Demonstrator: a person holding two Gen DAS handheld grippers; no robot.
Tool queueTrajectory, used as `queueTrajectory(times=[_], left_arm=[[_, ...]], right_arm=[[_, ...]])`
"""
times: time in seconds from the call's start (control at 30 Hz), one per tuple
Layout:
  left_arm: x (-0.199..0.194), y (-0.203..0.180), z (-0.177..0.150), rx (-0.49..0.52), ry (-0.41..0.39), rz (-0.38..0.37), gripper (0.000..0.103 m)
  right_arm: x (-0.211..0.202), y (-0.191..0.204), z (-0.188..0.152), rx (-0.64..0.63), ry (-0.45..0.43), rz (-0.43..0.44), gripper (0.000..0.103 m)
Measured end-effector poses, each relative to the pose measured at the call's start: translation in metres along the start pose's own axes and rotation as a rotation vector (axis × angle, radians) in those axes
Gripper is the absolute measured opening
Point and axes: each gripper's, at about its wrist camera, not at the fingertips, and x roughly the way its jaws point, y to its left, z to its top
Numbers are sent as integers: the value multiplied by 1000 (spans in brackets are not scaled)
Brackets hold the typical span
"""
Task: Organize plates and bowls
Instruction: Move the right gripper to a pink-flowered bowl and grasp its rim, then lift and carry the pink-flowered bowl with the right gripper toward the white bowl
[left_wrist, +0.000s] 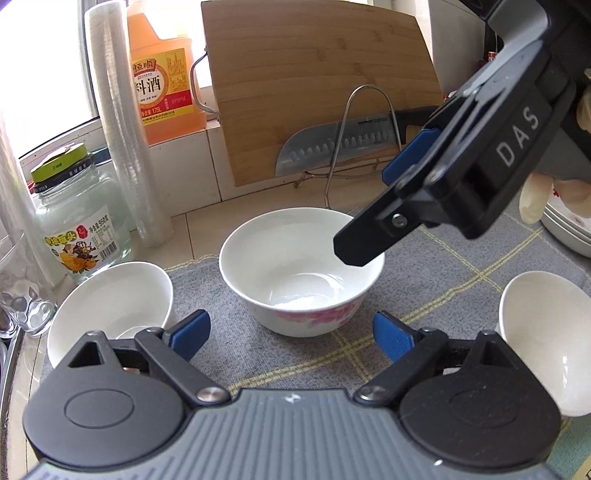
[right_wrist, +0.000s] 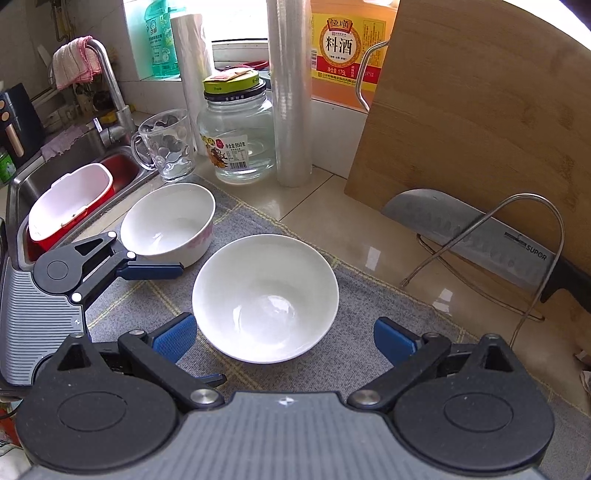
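Note:
A white bowl with pink flowers (left_wrist: 301, 273) stands upright on the grey checked cloth (left_wrist: 461, 266). My left gripper (left_wrist: 291, 336) is open just short of it, blue pads wide apart and empty. My right gripper (left_wrist: 373, 210) reaches in from the upper right, one black fingertip over the bowl's right rim. In the right wrist view the same bowl (right_wrist: 264, 302) lies just ahead of my open right gripper (right_wrist: 284, 341). There my left gripper (right_wrist: 201, 321) comes in from the left. A second white bowl (left_wrist: 110, 310) (right_wrist: 170, 221) sits to the left, a third (left_wrist: 543, 343) to the right.
A stack of plates (left_wrist: 569, 225) sits at the far right. At the back are a cutting board (right_wrist: 480, 110), a cleaver on a wire rack (right_wrist: 469, 229), a glass jar (right_wrist: 236, 140), a glass mug (right_wrist: 166, 147), a plastic roll (right_wrist: 291, 92) and a cooking-wine bottle (left_wrist: 162, 74). The sink (right_wrist: 22, 184), left, holds a red-and-white tub (right_wrist: 70, 210).

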Motion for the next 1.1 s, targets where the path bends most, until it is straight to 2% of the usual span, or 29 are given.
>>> queueTrajectory(times=[0.2, 0.4, 0.57, 0.73, 1.1], left_arm=[[6, 0, 1, 5, 7, 5, 89], [11, 1, 3, 12, -1, 2, 87], [13, 1, 3, 22, 0, -6, 82], [13, 1, 2, 32, -6, -12, 81], [16, 4, 4, 53, -7, -48, 80]], right_arm=[[22, -5, 8, -6, 23, 35, 103], [39, -10, 15, -6, 44, 67, 103], [51, -13, 20, -6, 62, 76, 99], [59, -16, 22, 0, 80, 93, 88], [66, -18, 24, 9, 91, 125, 81]])
